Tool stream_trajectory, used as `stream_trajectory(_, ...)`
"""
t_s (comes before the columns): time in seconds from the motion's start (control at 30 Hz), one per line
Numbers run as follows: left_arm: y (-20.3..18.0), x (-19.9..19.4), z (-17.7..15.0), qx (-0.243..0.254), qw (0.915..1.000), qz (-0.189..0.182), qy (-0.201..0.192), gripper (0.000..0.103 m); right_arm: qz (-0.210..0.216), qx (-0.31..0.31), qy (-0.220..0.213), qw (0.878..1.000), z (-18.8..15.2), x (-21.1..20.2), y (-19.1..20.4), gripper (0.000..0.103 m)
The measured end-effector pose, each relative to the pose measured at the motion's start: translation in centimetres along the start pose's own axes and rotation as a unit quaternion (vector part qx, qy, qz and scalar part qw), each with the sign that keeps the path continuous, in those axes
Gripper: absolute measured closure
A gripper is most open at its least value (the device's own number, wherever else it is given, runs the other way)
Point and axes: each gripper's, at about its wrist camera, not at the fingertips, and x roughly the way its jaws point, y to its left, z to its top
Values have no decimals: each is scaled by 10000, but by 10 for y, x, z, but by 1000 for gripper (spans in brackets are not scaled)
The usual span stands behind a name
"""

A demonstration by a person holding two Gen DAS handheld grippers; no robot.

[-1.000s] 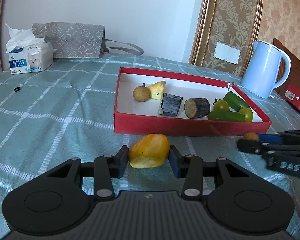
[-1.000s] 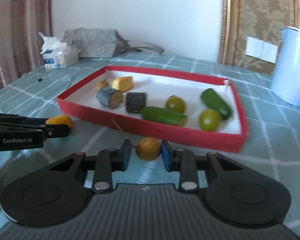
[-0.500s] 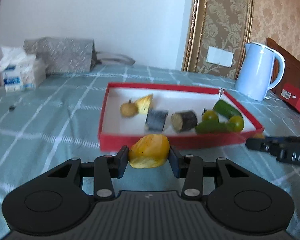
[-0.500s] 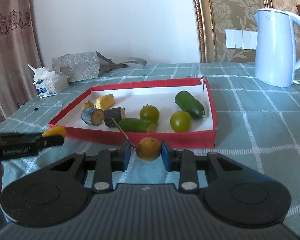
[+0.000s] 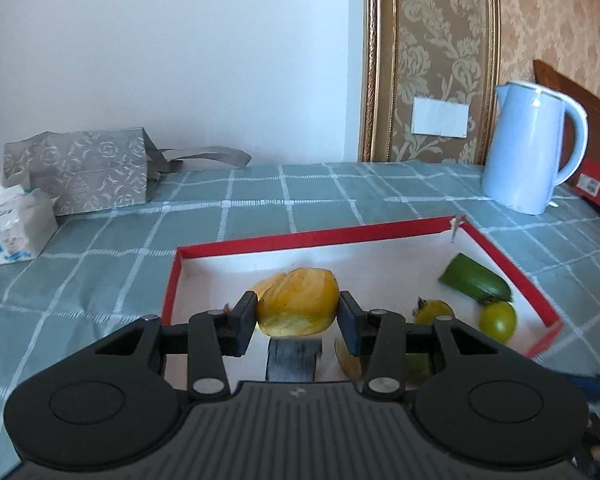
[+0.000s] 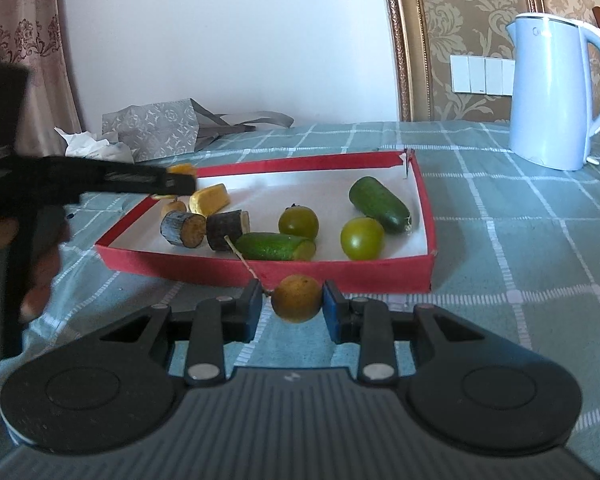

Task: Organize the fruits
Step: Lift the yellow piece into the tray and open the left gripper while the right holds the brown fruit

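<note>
My left gripper (image 5: 298,314) is shut on a yellow-orange fruit (image 5: 298,306) and holds it above the left part of the red tray (image 5: 320,237). In the right wrist view the left gripper (image 6: 172,182) reaches over the tray's far left corner. My right gripper (image 6: 294,304) is shut on a small round brown fruit (image 6: 296,298) with a stem, just in front of the tray's near wall (image 6: 300,272). In the tray lie two green tomatoes (image 6: 362,238), two cucumber pieces (image 6: 378,204), two dark stubs (image 6: 182,229) and a yellow wedge (image 6: 210,200).
A light-blue kettle (image 6: 556,96) stands at the back right. A grey patterned bag (image 5: 80,170) and a tissue box (image 5: 10,224) sit at the back left. A red box (image 5: 598,192) lies beyond the kettle. The table has a green checked cloth (image 6: 520,248).
My left gripper has lifted and carried the yellow-orange fruit forward over the tray. My right gripper has come closer to the tray's front wall with the brown fruit held.
</note>
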Motion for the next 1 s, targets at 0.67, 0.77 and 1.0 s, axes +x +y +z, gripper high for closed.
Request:
stream_trajectory(0.67, -27, 42, 4, 548, 9975, 426, -159, 26, -17, -167, 165, 9997, -2, 10, 5, 72)
stream_trajectory(0.77, -26, 26, 2, 516, 9963, 560, -408, 26, -39, -161, 167, 9997, -3, 10, 5, 72)
stream_trajectory(1.0, -9, -23, -18, 124, 9981, 368, -470, 26, -98, -176, 159, 9997, -3, 9, 6, 72)
